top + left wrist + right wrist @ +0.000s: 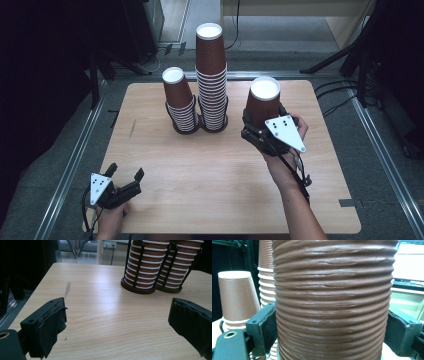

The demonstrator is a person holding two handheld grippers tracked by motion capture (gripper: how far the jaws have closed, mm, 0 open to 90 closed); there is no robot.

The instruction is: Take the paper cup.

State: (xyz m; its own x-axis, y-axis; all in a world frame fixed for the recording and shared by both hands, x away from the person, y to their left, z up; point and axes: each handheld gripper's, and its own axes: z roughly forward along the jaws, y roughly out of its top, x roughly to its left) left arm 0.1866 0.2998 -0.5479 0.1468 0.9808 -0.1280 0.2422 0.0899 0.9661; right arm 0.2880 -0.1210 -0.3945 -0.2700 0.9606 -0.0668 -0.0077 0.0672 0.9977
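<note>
My right gripper (260,127) is shut on a brown ribbed paper cup (262,102), held upside down above the right half of the table. In the right gripper view the cup (332,302) sits squeezed between both jaws. Two stacks of upside-down brown cups stand in black wire holders at the back middle: a short stack (181,102) and a tall stack (211,80). My left gripper (125,172) rests open near the front left corner, nothing between its jaws. In the left gripper view both stack bases (150,267) lie ahead to the right.
The wooden table (200,165) has bare surface across its middle and front. A grey mark (67,288) lies on the wood at the left. Metal rails and dark stands (345,55) surround the table on the floor.
</note>
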